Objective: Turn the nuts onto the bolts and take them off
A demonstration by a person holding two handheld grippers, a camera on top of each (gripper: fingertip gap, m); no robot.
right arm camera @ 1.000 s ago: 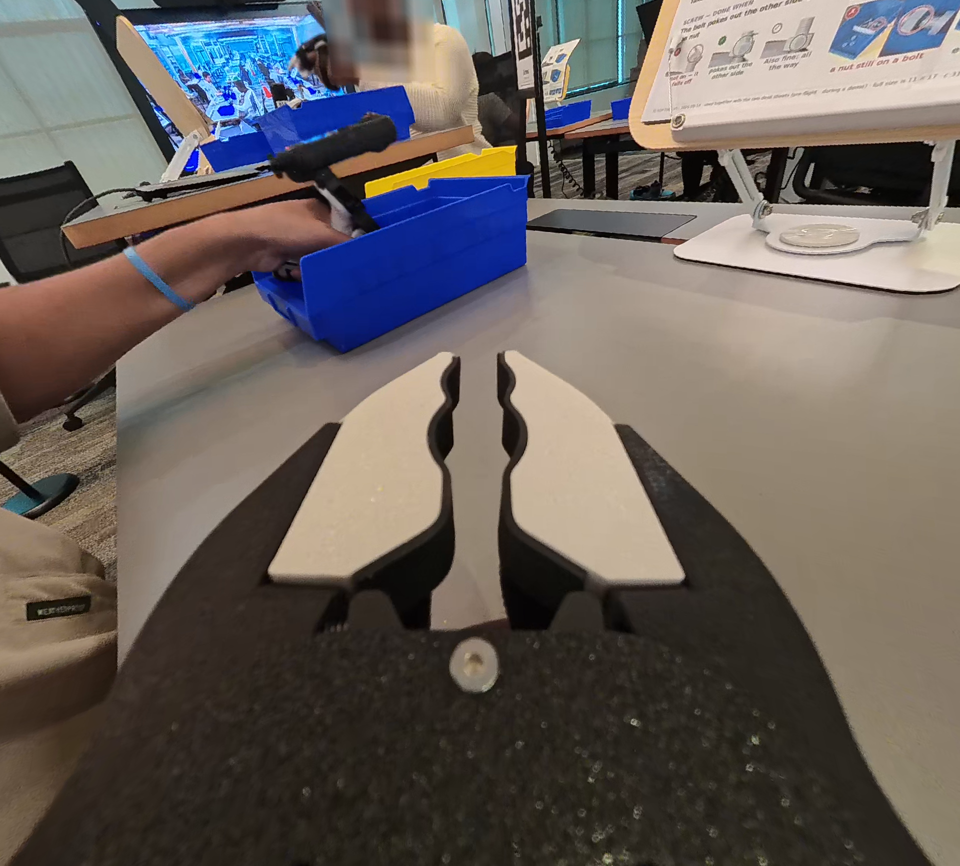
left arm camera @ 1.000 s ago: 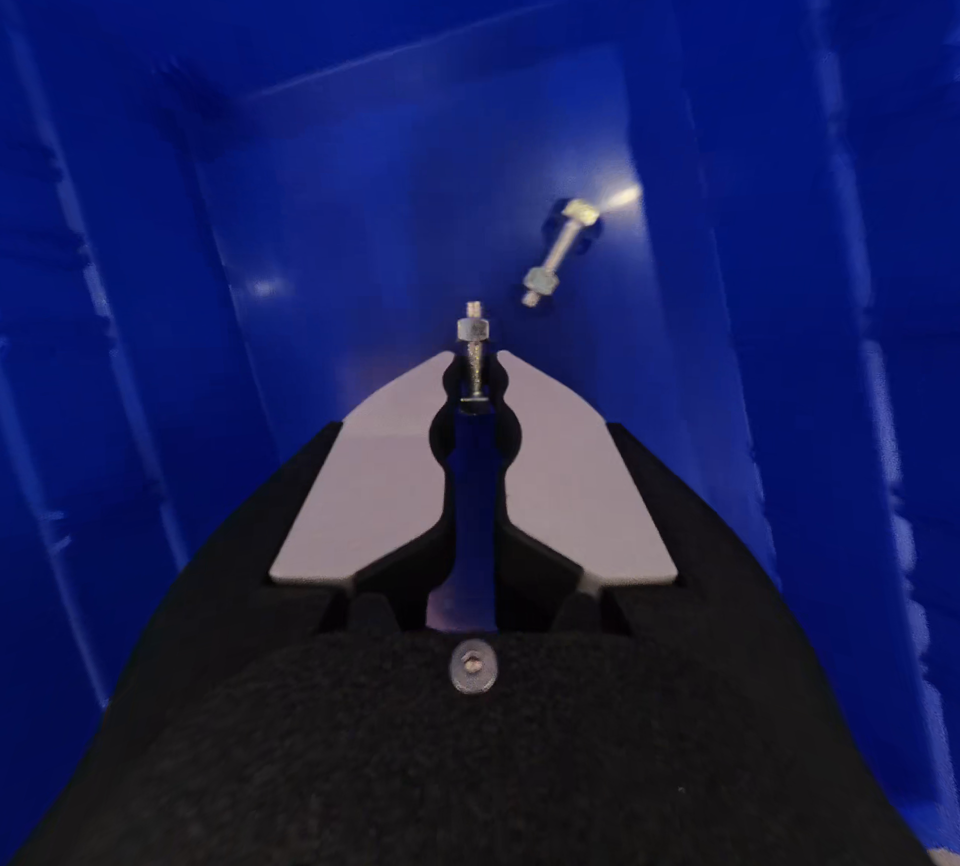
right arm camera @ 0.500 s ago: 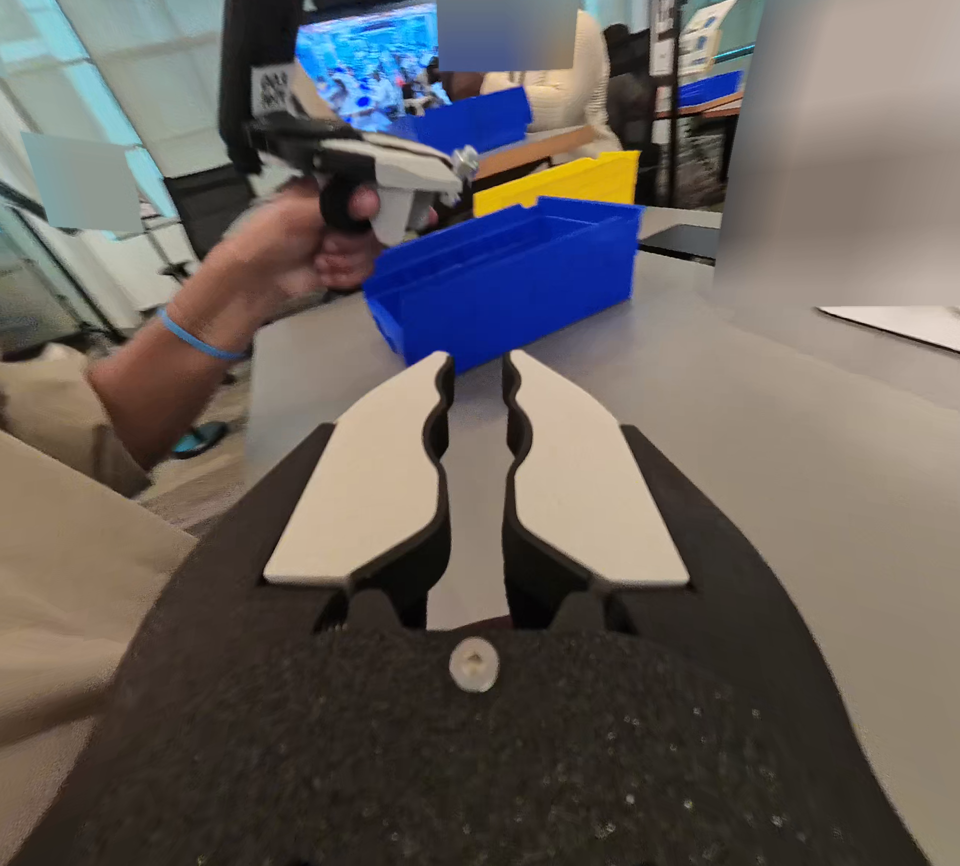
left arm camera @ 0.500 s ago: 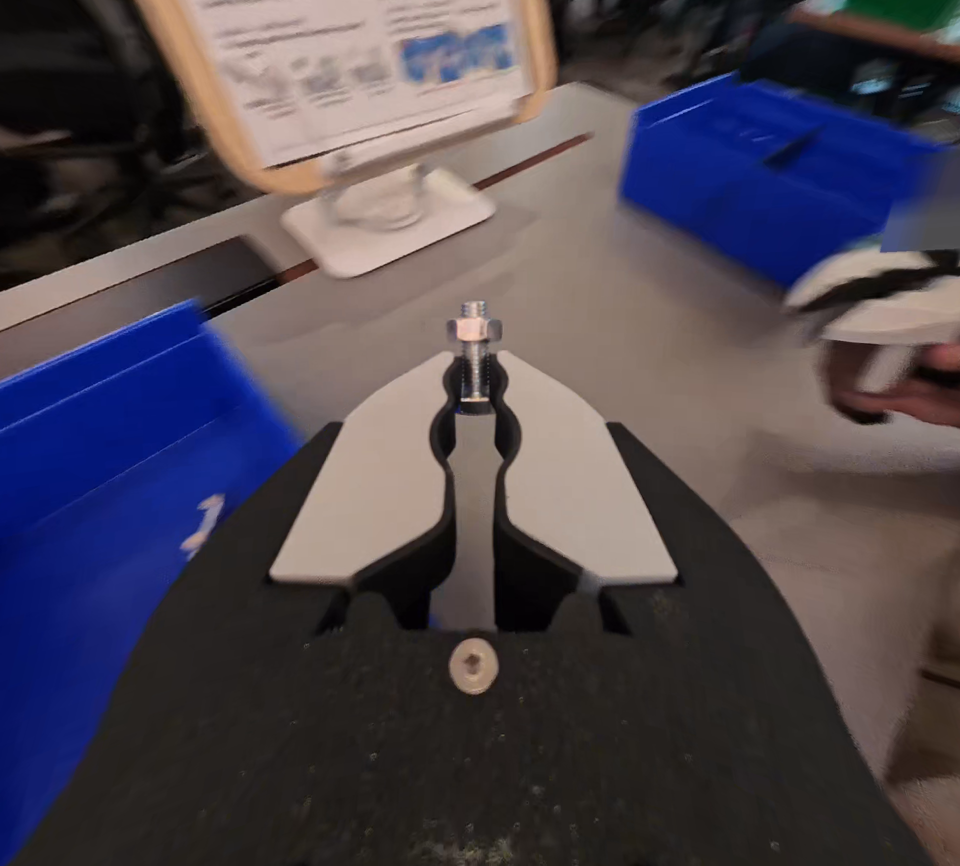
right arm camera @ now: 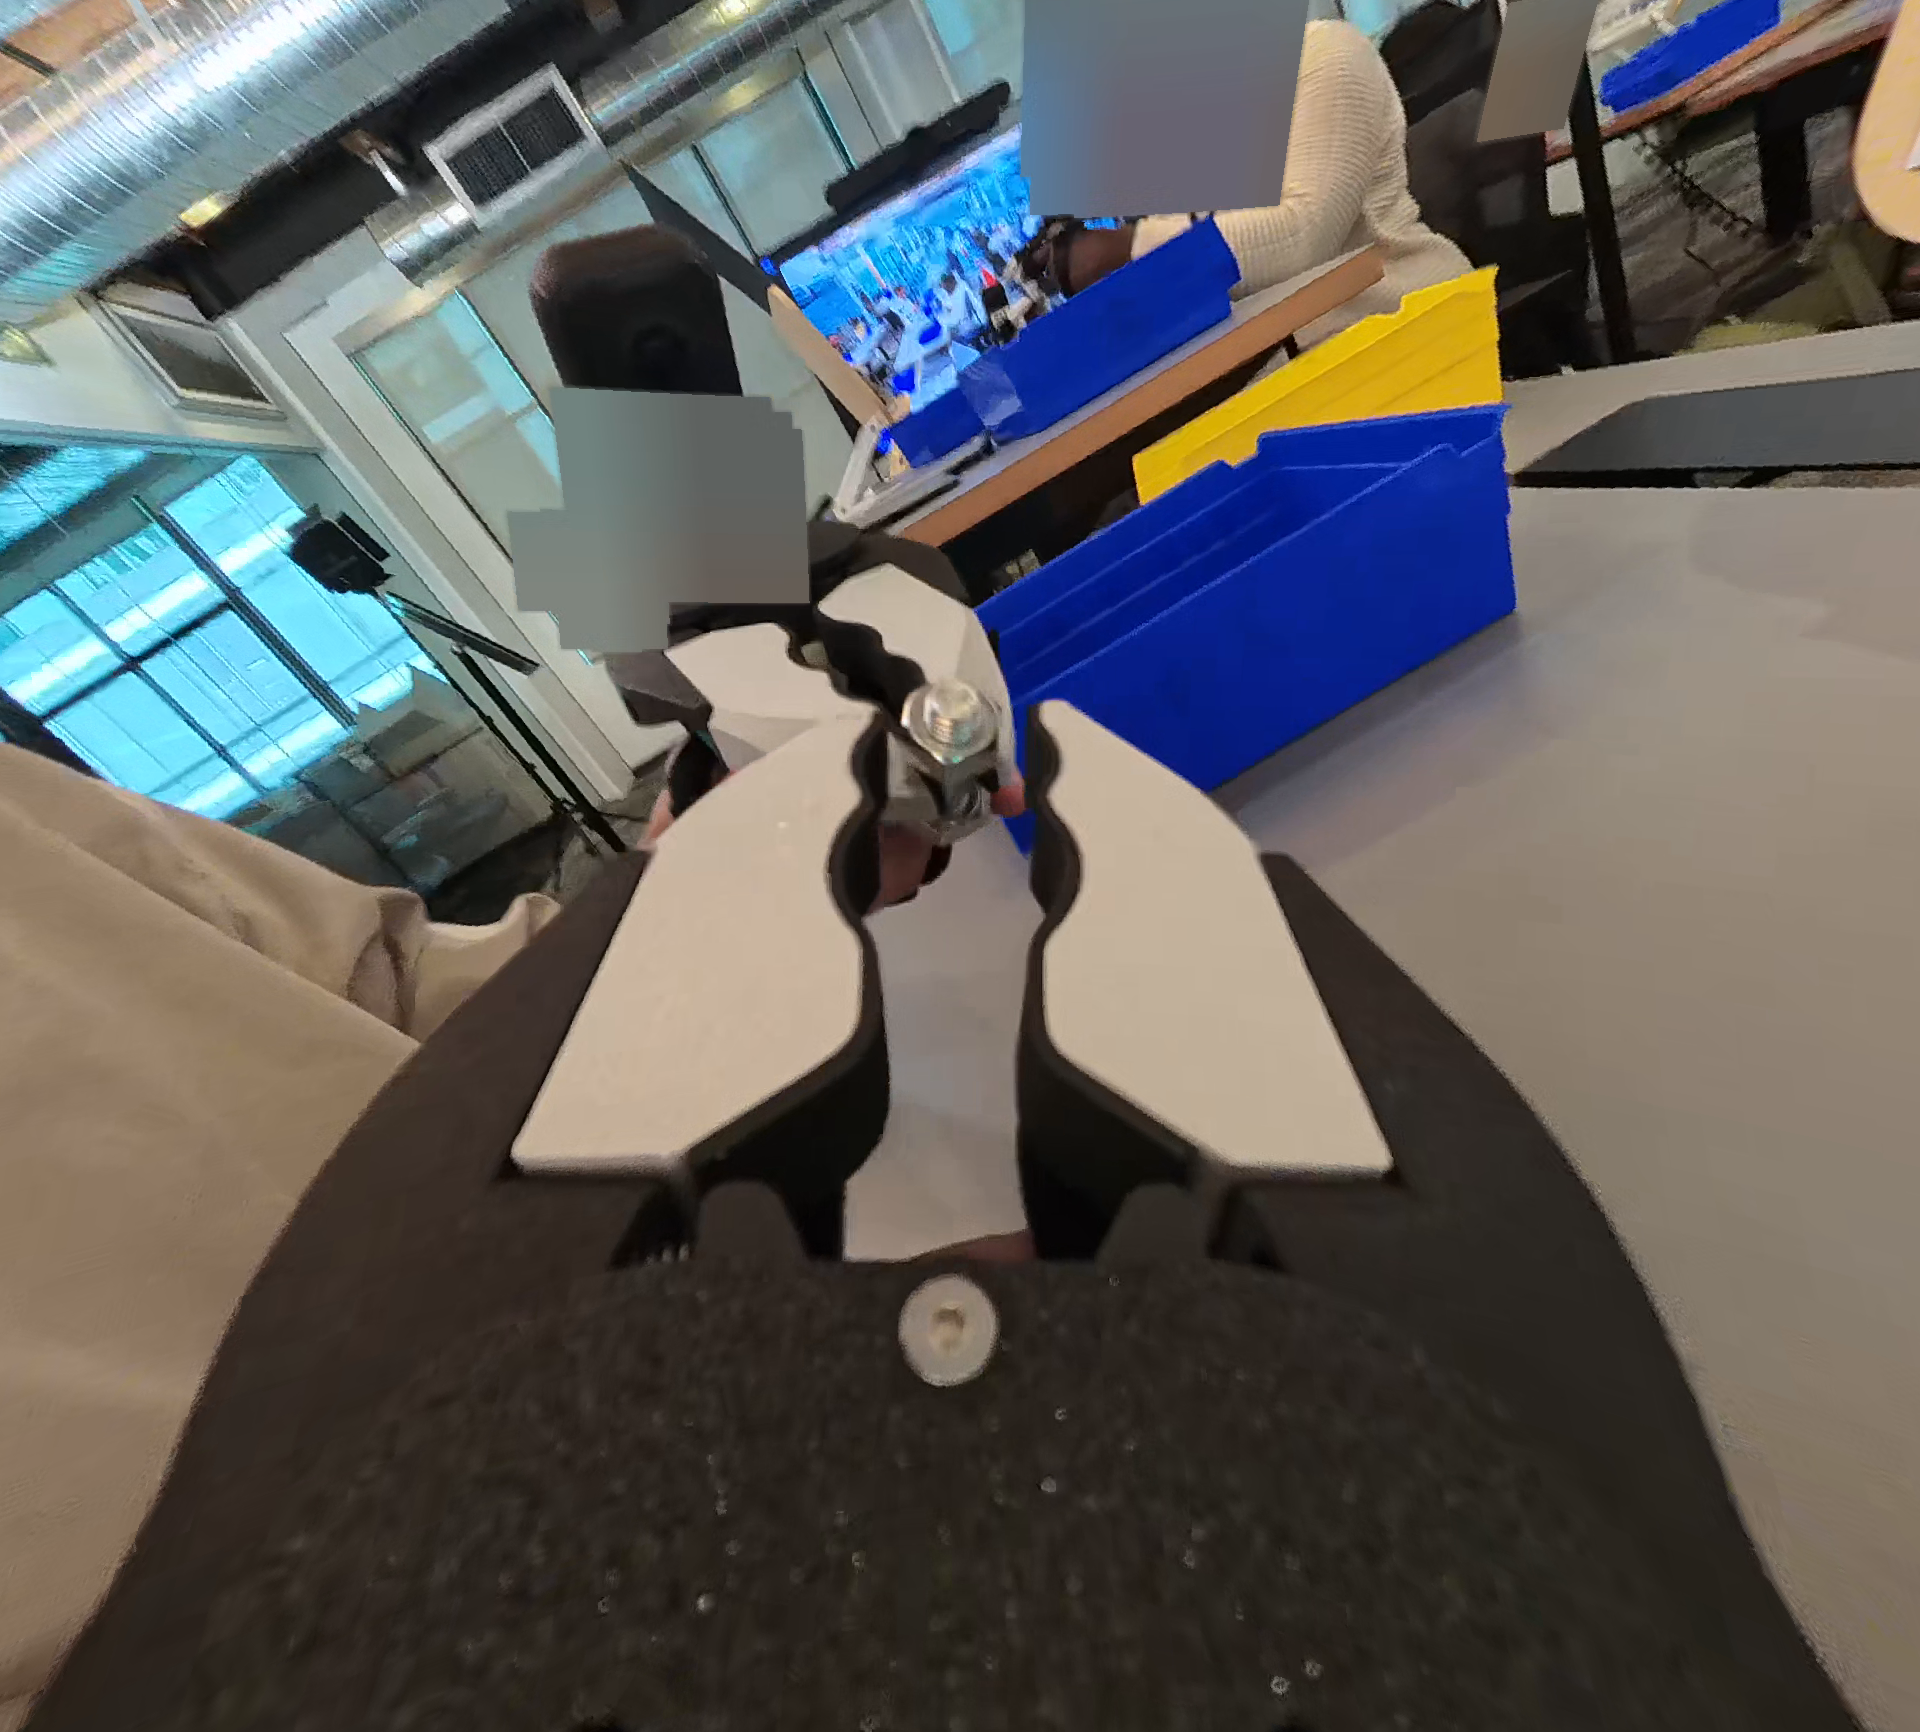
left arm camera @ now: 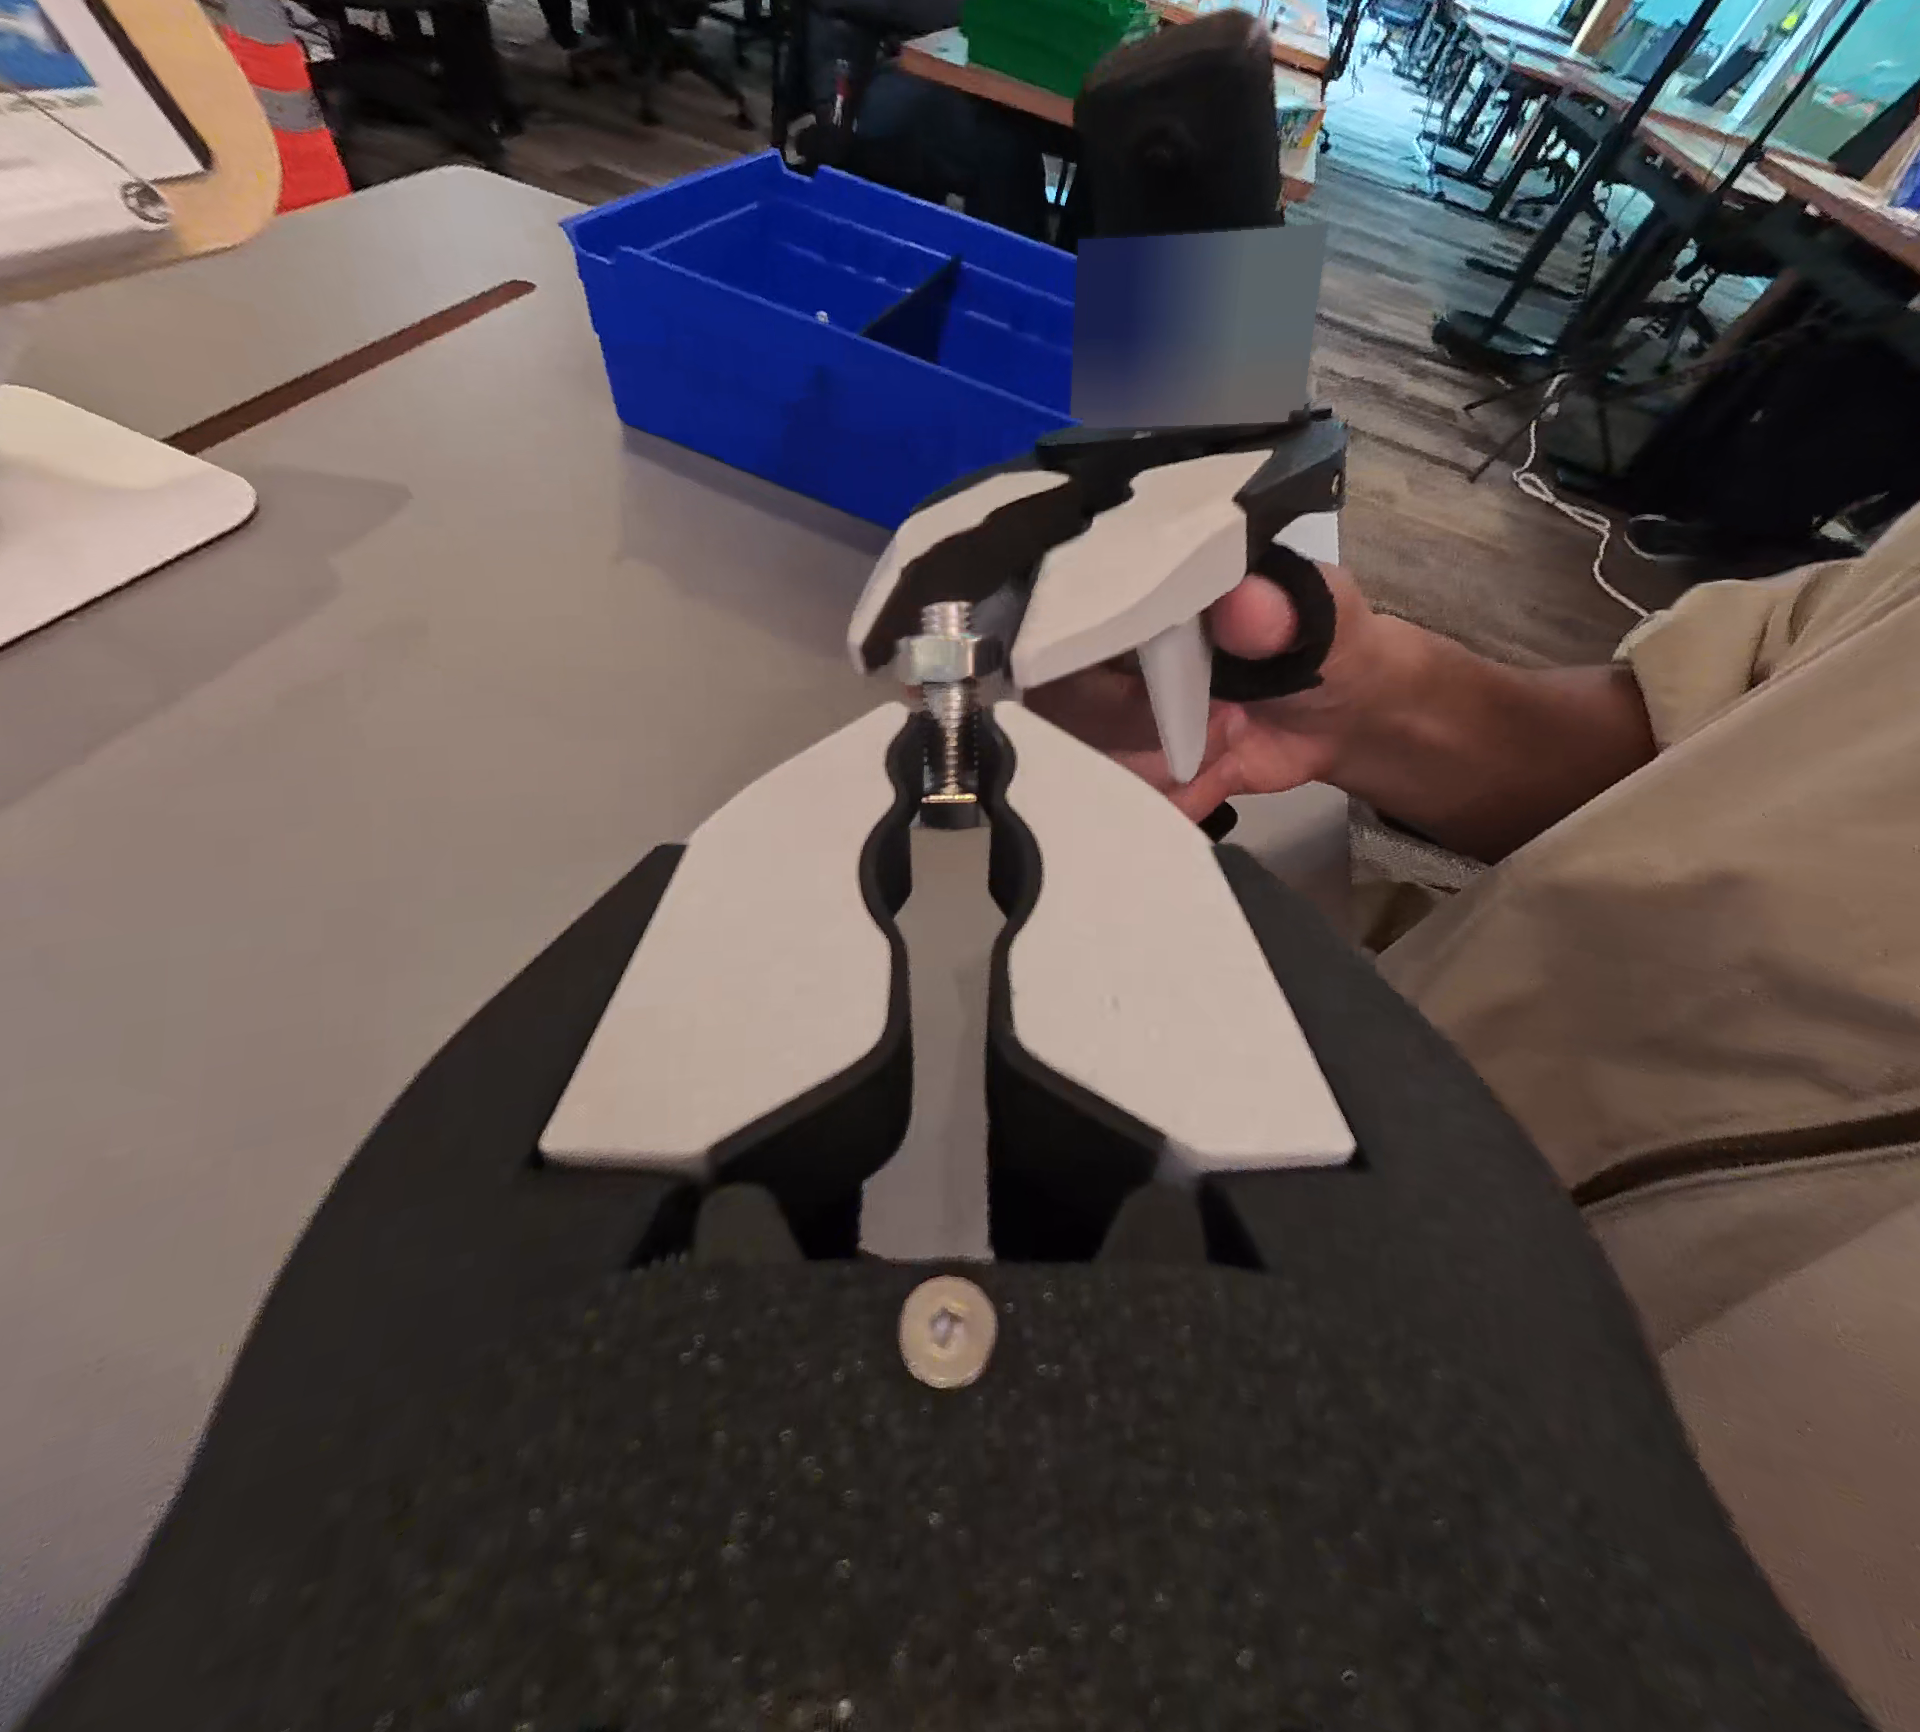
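My left gripper is shut on a silver bolt, gripping its shank near the head above the grey table. A hex nut sits near the bolt's free end, which points away from the left gripper. My right gripper faces it, held in a hand. In the right wrist view my right gripper is open, with the nut between its fingertips. The left finger is at the nut and the right finger stands apart from it. The left gripper shows just beyond.
A blue bin with a divider stands behind the right gripper. Another blue bin and a yellow bin lie beyond the bolt in the right wrist view. A board's white stand is far left. A beige sleeve is at the right. Only a small space, under 4 cm, lies between the two pairs of fingers.
My left gripper lifted the bolt out of a blue bin and swung it over the table. My right gripper rose from the table, opened wider and came around the nut.
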